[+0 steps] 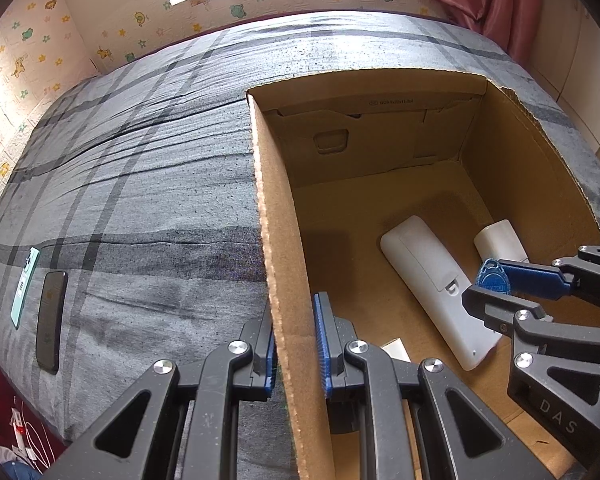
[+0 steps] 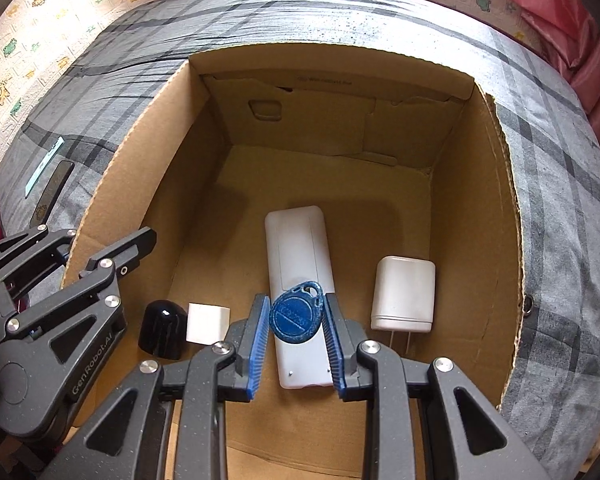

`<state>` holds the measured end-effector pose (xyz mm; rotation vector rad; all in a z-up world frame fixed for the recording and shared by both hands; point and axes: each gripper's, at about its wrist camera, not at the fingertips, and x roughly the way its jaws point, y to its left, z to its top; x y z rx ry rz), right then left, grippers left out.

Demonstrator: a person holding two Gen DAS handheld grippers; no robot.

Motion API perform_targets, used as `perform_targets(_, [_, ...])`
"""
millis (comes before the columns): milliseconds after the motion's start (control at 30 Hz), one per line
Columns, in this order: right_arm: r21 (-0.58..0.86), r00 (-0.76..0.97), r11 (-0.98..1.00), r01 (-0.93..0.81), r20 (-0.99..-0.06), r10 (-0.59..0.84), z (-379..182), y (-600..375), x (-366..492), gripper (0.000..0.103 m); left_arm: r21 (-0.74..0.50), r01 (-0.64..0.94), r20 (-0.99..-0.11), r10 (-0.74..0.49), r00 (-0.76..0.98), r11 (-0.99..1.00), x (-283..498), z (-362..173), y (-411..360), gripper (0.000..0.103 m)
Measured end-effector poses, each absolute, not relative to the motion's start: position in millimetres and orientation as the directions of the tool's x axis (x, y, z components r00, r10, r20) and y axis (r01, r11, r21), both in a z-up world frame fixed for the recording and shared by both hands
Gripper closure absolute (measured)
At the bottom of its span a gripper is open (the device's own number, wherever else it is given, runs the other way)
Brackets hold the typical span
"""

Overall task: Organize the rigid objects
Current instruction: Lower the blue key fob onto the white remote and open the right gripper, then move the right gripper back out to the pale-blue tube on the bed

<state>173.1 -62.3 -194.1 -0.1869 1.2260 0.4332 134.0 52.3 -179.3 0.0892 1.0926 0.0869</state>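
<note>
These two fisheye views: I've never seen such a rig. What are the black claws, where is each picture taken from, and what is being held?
No robot arm here: a person carries a hand-held gripper in each hand, with a camera on each looking along its two blue-padded fingers.

The left wrist view shows the left hand-held gripper shut on the side wall of the cardboard box, one finger inside and one outside. The box sits on a grey plaid bed, where two phones lie.

The right wrist view looks down into the box. The right hand-held gripper holds a blue key fob between its pads, above a white remote. Also on the box floor are a white charger, a black cap and a small white block.
</note>
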Motion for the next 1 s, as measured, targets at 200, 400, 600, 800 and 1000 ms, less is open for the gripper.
perform_targets(200, [0.096, 0.276, 0.903, -0.419, -0.934, 0.227, -194.9, -63.4, 171.5, 0.068, 0.117, -0.026, -0.881, 0.116, 0.459, 0.993, 133.9, -178.3, 51.7, 0.085])
perform_targets(400, [0.095, 0.302, 0.906, -0.412, -0.924, 0.234, -188.8, -65.1, 167.9, 0.066, 0.119, -0.025, -0.881, 0.117, 0.458, 0.993, 133.9, -177.6, 51.4, 0.085])
perform_targets(600, [0.103, 0.335, 0.909, -0.403, -0.908, 0.252, -172.6, -71.9, 162.2, 0.062, 0.12, -0.024, -0.881, 0.118, 0.458, 0.993, 134.1, -176.9, 51.1, 0.085])
perform_targets(800, [0.109, 0.374, 0.912, -0.394, -0.888, 0.268, -146.7, -82.4, 157.6, 0.054, 0.118, -0.024, -0.881, 0.116, 0.458, 0.993, 133.6, -176.9, 52.3, 0.085])
perform_targets(1000, [0.105, 0.416, 0.922, -0.373, -0.869, 0.267, -123.7, -100.6, 154.8, 0.036, 0.118, -0.023, -0.882, 0.116, 0.458, 0.993, 133.6, -176.8, 52.8, 0.085])
